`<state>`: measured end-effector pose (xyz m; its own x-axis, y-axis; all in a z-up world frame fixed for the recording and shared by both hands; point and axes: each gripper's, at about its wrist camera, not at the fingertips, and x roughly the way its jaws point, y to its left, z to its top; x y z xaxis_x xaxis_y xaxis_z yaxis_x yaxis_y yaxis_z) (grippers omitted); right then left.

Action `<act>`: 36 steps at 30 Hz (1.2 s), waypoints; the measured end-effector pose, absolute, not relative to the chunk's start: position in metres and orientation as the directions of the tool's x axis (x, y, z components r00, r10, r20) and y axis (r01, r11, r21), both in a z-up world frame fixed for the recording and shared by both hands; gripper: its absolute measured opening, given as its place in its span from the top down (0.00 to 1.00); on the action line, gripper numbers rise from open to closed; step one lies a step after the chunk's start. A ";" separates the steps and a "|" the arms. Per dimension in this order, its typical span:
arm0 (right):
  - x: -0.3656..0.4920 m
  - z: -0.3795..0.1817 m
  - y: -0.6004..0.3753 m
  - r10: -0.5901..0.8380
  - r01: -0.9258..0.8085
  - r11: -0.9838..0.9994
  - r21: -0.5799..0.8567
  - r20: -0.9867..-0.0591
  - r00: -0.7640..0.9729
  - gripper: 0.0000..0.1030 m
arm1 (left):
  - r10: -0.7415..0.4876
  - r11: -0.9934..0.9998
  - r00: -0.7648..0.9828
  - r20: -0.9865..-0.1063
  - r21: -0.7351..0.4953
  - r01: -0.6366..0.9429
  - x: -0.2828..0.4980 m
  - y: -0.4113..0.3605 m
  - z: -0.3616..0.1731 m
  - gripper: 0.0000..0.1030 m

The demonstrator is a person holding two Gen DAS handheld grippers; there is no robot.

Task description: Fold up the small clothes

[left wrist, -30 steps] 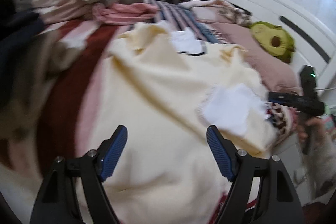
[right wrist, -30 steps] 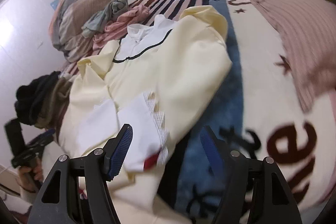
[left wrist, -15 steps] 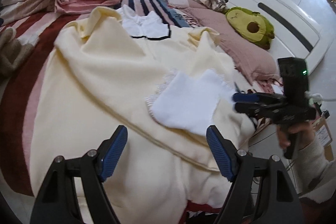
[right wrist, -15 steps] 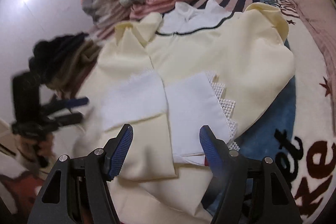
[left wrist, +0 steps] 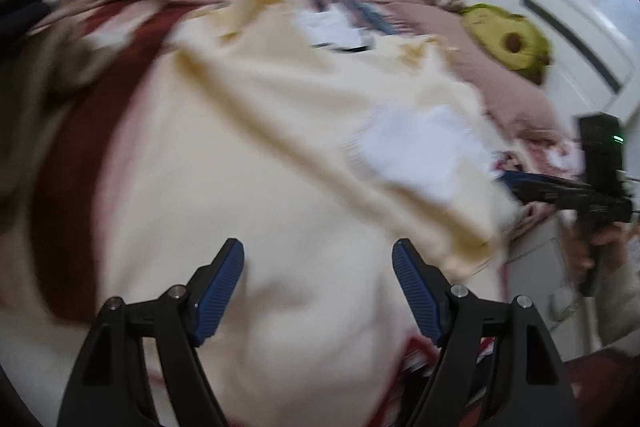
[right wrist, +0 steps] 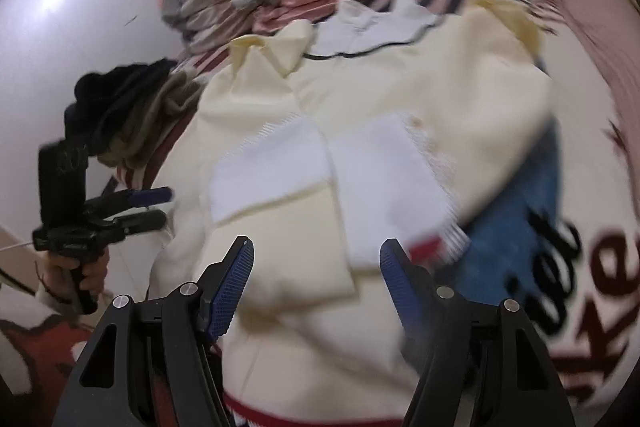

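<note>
Bed [right wrist: 600, 131] fills both views, laundry heaped at top. Cream garment [right wrist: 400, 87] spread across frame centre, sleeves folded inward, two white cuffs [right wrist: 384, 183] side by side mid-frame. Avocado plush [left wrist: 508, 41] upper right, left view. Left tongs [left wrist: 318, 267] released, above cream fabric, lower centre. Right tongs [right wrist: 316, 263] released, above the hem, grasping nothing

Left claw [left wrist: 318, 267]: black frame, silver screws, ribbed blue pads [left wrist: 220, 291]. Right claw [right wrist: 316, 267]: same black frame, silver screws, blue textured pads [right wrist: 232, 287]. Black box with green light behind right claw. Bare-skinned hands [right wrist: 86, 275] on black grips, pale sleeve cuffs.
</note>
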<state>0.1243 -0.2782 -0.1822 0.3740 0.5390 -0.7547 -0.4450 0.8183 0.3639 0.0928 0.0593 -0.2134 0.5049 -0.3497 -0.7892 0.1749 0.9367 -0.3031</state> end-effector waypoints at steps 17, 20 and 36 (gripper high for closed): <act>0.074 -0.264 -0.327 0.580 -0.246 0.813 0.528 -0.775 0.254 0.19 | -0.367 0.886 0.379 -0.849 -0.444 -0.136 0.049 0.128 -0.295 0.19; 0.079 -0.263 -0.320 0.552 -0.277 0.828 0.487 -0.793 0.256 0.19 | -0.337 0.901 0.389 -0.857 -0.414 -0.132 0.047 0.131 -0.294 0.19; 0.092 -0.274 -0.303 0.600 -0.332 0.775 0.538 -0.791 0.117 0.11 | -0.397 0.889 0.402 -0.825 -0.455 -0.055 0.062 0.129 -0.300 0.30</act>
<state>0.0922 -0.3034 -0.2737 0.1170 0.6000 -0.7914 -0.3319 0.7747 0.5383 0.0617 0.1288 -0.2996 0.4024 -0.3969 -0.8250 -0.0554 0.8889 -0.4547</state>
